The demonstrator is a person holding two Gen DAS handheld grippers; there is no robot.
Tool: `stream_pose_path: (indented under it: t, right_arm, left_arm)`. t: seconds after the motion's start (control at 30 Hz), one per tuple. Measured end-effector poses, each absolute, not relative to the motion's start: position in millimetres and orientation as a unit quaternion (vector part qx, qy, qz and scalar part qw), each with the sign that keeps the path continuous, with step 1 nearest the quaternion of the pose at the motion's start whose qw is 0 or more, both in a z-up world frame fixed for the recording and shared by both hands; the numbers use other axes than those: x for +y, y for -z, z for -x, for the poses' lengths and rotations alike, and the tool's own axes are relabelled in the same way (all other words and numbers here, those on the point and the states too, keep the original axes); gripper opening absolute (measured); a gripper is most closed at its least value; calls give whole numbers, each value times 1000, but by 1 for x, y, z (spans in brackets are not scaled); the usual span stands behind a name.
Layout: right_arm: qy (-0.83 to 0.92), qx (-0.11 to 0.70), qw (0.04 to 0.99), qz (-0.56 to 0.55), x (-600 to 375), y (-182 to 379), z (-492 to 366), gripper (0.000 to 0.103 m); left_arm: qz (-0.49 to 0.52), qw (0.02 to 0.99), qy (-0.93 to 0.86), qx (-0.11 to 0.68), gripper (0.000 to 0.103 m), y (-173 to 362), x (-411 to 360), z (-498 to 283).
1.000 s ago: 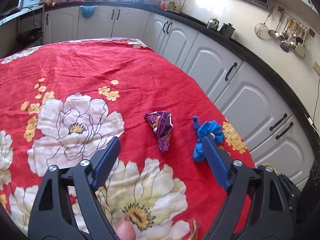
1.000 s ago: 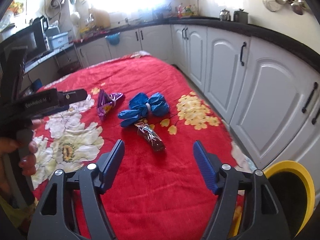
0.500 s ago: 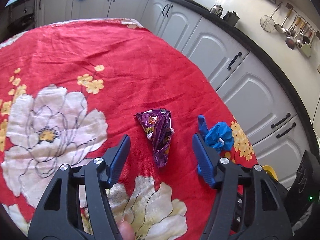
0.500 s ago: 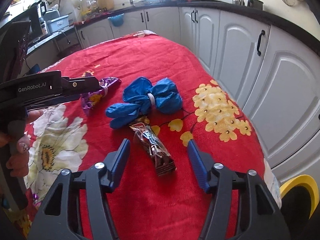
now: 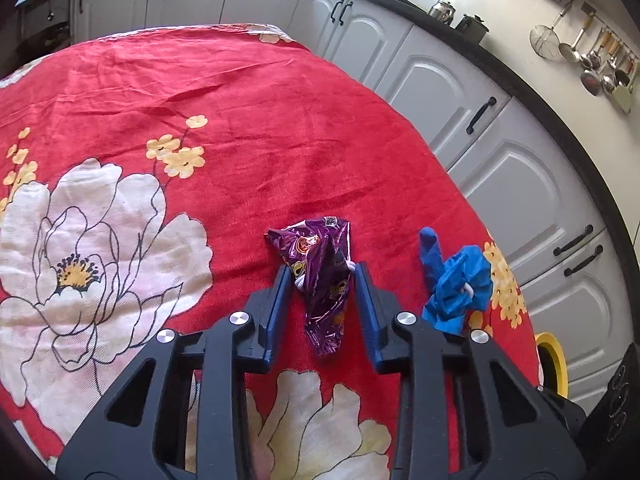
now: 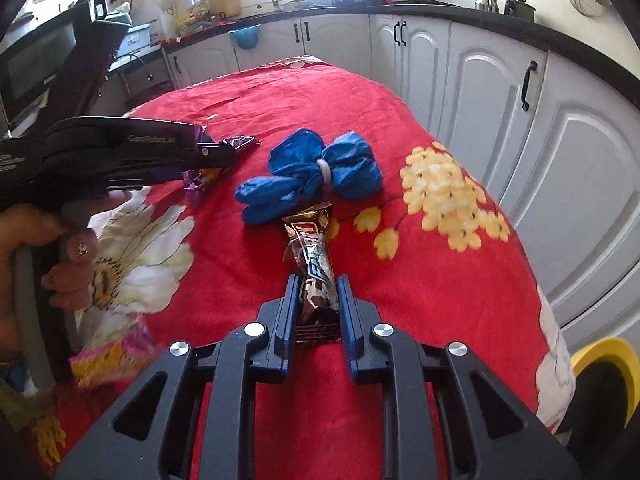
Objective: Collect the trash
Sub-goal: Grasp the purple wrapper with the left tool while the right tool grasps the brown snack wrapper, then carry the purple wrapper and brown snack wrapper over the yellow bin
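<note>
Left wrist: left claw [image 5: 320,272] closing around purple wrapper [image 5: 322,280]. Right wrist alone shows right claw [image 6: 318,286] closing, pads against brown wrapper [image 6: 312,264].

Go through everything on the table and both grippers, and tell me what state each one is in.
left gripper: jaws closing around the purple wrapper
right gripper: jaws closing, pads against the brown wrapper
purple wrapper: crumpled, on the cloth
brown wrapper: lying flat
blue bundle: tied, untouched
</note>
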State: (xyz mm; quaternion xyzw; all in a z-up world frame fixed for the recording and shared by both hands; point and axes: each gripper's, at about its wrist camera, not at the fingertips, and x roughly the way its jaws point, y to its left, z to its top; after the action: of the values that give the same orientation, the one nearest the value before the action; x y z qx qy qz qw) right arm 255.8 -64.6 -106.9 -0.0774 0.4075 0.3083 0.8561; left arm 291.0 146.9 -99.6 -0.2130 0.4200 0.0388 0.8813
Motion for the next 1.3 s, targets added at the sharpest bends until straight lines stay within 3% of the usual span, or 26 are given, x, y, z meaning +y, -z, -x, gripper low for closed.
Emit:
stream_pose_path:
  t: [0.33,0.67,1.3]
  right_arm:
    - [-310,412,856,39,-88,106,-229,18]
    - [-311,414,855,14,-109,101,-204,18]
    - [-286,383,878,-23,-164,67,-181,18]
  left_arm:
    - [209,883,-30,419,20,94,149,-267]
    - [192,908,-28,371,20,60,145,-220]
    - [139,927,34,347,20,28,78,-179]
